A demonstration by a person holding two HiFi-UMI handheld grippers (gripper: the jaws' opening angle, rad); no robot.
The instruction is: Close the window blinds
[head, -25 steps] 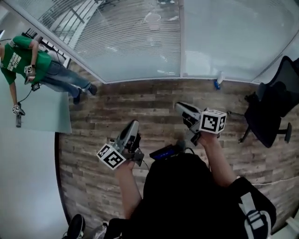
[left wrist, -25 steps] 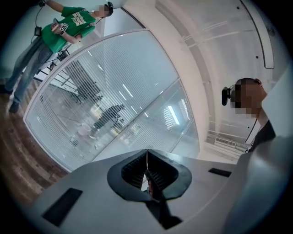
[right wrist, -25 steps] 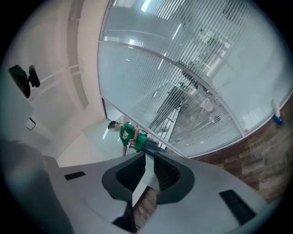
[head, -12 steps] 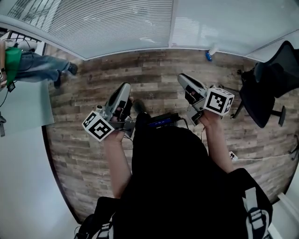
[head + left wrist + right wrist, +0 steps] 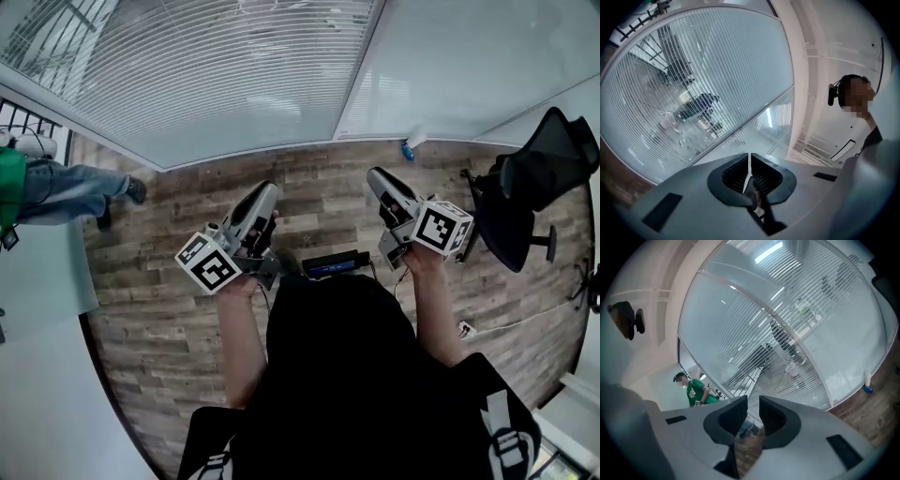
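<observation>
The window blinds (image 5: 216, 75) hang with thin horizontal slats over the glass wall ahead, and show again as blinds (image 5: 693, 84) and blinds (image 5: 797, 310), with the outside visible through the slats. My left gripper (image 5: 267, 192) points at the glass above the wood floor; its jaws meet at the left gripper (image 5: 749, 161) tips, shut and holding nothing. My right gripper (image 5: 377, 176) is held beside it, also aimed at the window. The right gripper (image 5: 753, 404) jaws have just been opening and stand a narrow gap apart with nothing between them.
A black office chair (image 5: 530, 187) stands at the right. A small blue bottle (image 5: 409, 148) sits at the foot of the glass. A person in green top and jeans (image 5: 56, 187) stands at the far left. A white plug and cable (image 5: 464, 330) lie on the floor.
Both grippers and the head view have shifted toward the window and along it; the blinds now fill more of the top. The person at the left has slid to the frame's edge.
</observation>
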